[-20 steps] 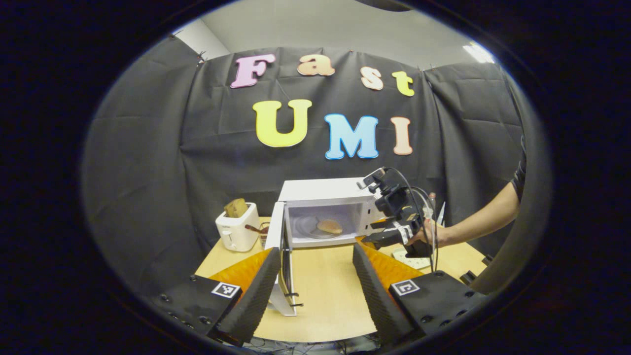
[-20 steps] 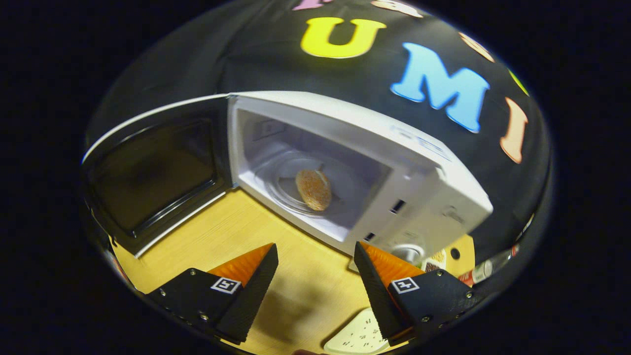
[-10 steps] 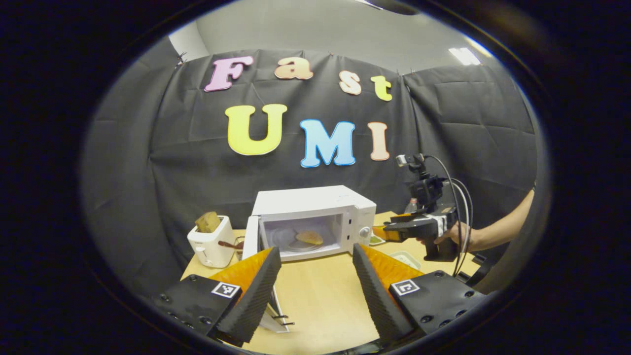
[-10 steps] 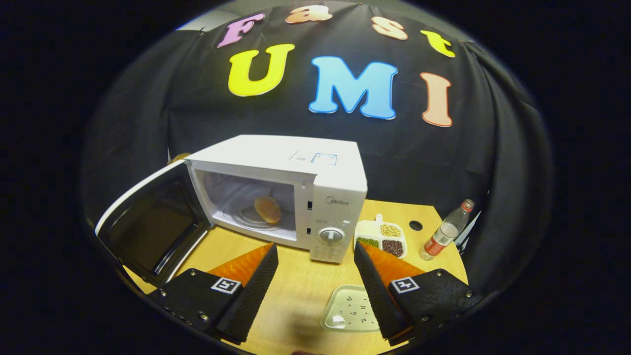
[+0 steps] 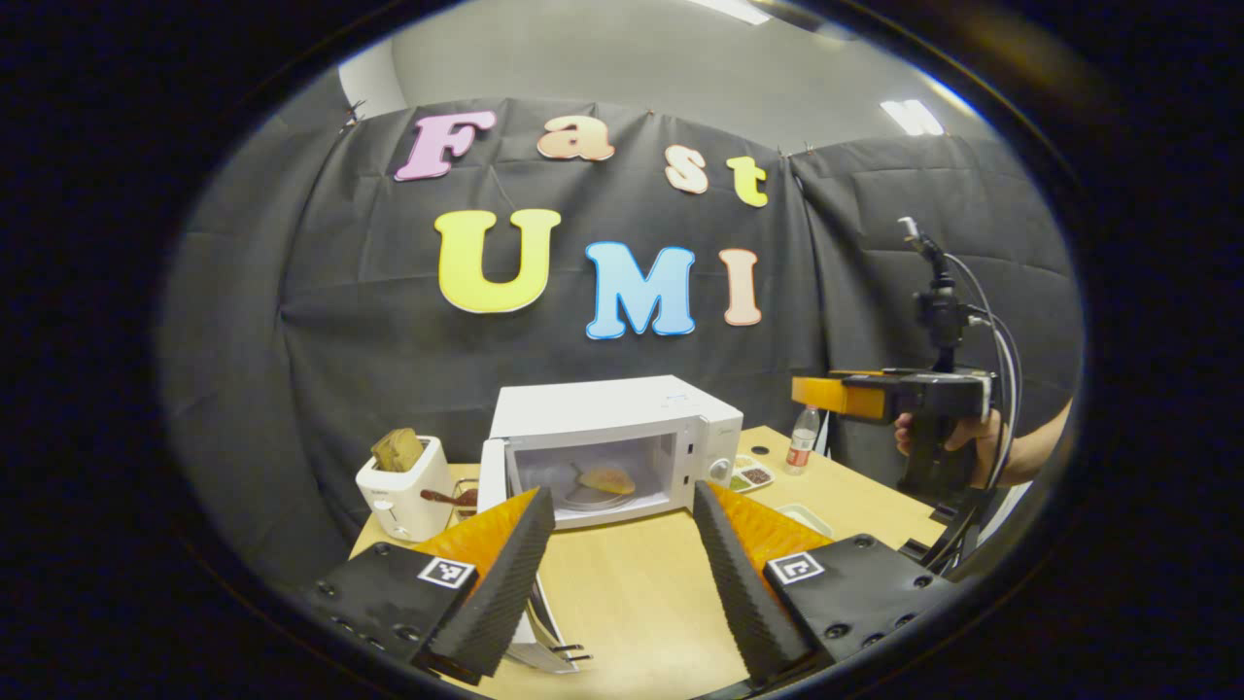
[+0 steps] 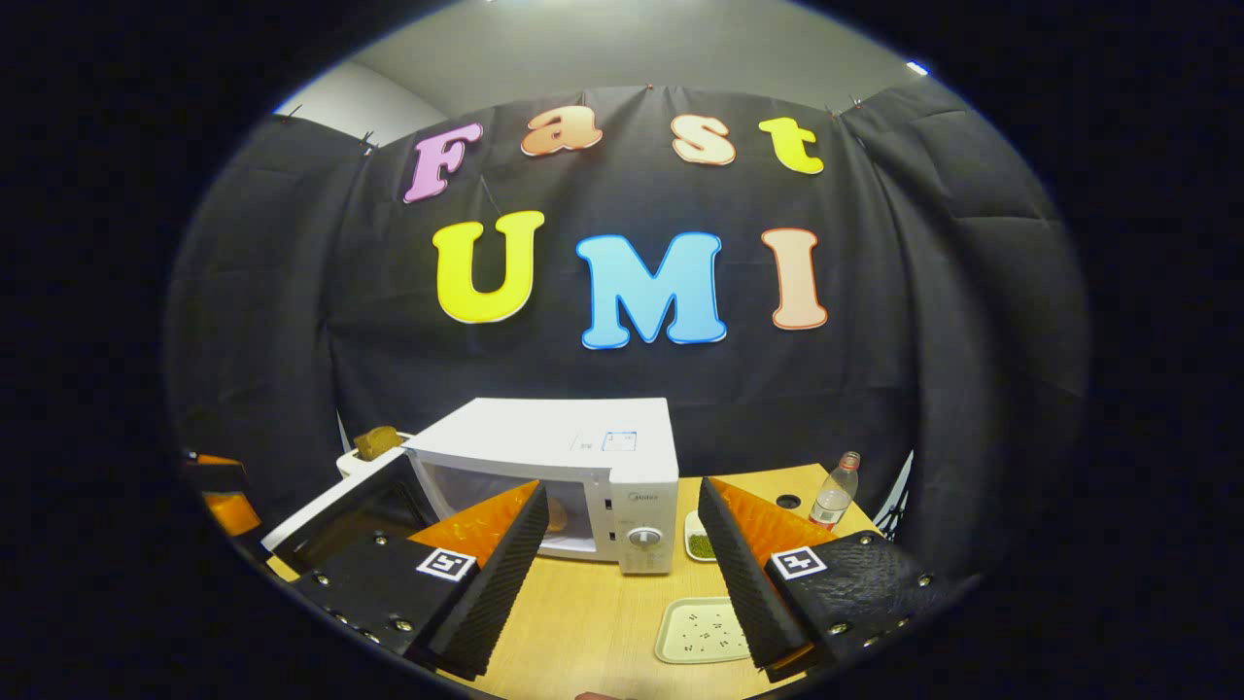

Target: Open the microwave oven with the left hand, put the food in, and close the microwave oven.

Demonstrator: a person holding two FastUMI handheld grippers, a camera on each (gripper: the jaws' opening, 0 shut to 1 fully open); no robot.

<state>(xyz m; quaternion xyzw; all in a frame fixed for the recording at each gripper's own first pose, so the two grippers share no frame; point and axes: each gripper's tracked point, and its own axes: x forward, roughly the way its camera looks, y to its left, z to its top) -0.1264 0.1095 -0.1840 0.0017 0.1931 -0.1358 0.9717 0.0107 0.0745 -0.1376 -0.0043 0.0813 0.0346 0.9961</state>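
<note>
Food, a flat brown bun [image 5: 606, 478], sits inside the white box-shaped microwave oven [image 5: 622, 428], door [image 6: 340, 501] open; both hand-held grippers, left [image 5: 622, 564] and right [image 6: 622, 574], spread empty, closing left.

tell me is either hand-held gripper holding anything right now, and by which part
Nothing is held. The left hand-held gripper and the right hand-held gripper both stand open with bare gaps. The food lies inside the microwave.

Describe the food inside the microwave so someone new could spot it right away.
Find the white microwave at the back of the wooden table, its door swung open. Inside, on the round glass plate, lies the food: a flat, golden-brown piece, unlike the darker toast in the toaster alongside.
</note>
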